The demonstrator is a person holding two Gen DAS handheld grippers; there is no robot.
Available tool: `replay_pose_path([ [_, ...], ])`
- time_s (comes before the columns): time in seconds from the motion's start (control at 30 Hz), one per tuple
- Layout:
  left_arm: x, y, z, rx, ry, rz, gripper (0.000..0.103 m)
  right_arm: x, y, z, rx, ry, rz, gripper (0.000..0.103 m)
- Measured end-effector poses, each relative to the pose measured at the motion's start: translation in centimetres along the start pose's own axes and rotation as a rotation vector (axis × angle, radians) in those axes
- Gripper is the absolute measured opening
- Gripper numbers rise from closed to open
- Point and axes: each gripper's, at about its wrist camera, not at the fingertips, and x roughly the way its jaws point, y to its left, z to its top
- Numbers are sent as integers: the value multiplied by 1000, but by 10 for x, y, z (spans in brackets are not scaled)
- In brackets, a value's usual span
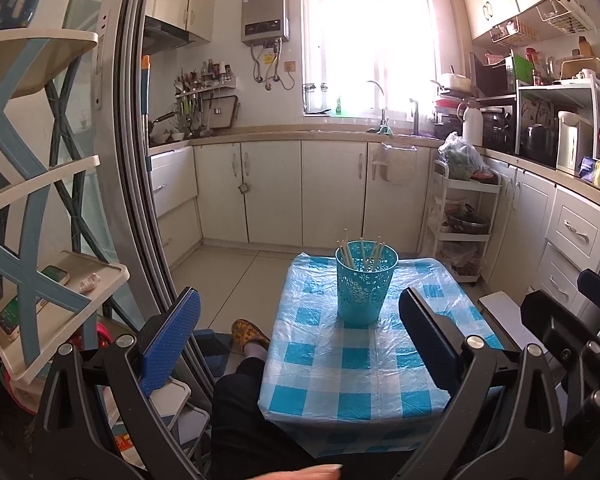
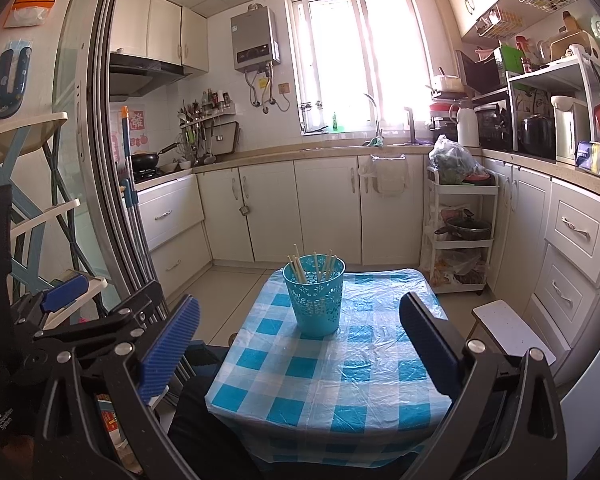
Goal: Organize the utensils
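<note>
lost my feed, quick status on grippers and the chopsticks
Left gripper open, empty; right gripper open, empty. Chopsticks upright in teal basket on checkered table. Nothing in the way.

A small table (image 1: 364, 384) stands on the pale tiled kitchen floor (image 1: 228, 280), covered by a blue-and-white checked cloth (image 2: 340, 380) under a wrinkled clear plastic sheet. One thing stands directly on it: a turquoise perforated holder (image 1: 365, 286), upright, in the far half of the tabletop and, in the left wrist view, about midway across it. Several pale chopsticks (image 1: 363, 254) lean inside the holder, their tips above its rim. In front of the holder the cloth is bare to the near edge, where it folds down over the side. Right of the holder, off the table, a low white stool (image 2: 514, 332) stands on the floor.
</note>
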Motion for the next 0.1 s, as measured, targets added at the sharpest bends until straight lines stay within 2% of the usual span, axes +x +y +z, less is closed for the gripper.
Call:
replay_pose_path([
  [0.1,0,-1,-1,2,-2,-6,95,-1,1,-1,0,-1,-1,96],
])
